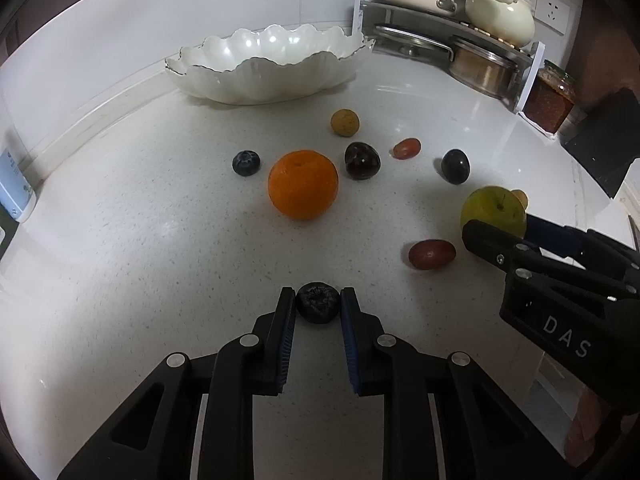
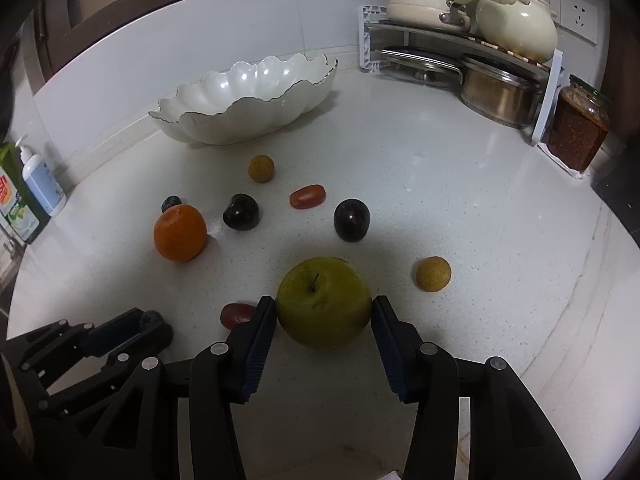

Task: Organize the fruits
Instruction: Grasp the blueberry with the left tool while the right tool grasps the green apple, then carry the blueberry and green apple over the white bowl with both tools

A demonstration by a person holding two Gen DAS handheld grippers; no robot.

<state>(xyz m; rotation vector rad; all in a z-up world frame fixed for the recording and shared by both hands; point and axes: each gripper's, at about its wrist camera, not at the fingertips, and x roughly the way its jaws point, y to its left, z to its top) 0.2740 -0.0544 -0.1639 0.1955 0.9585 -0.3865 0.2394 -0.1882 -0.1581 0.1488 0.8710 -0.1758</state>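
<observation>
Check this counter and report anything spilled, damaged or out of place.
Nothing is spilled or broken. What stands out is that the scalloped white bowl is empty while the fruit lies scattered on the counter. The left gripper pinches a blueberry; the right gripper brackets the green apple.

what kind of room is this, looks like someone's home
Most likely a home kitchen: a white countertop, a corner rack stacked with pots, and dish soap bottles by the wall.
</observation>
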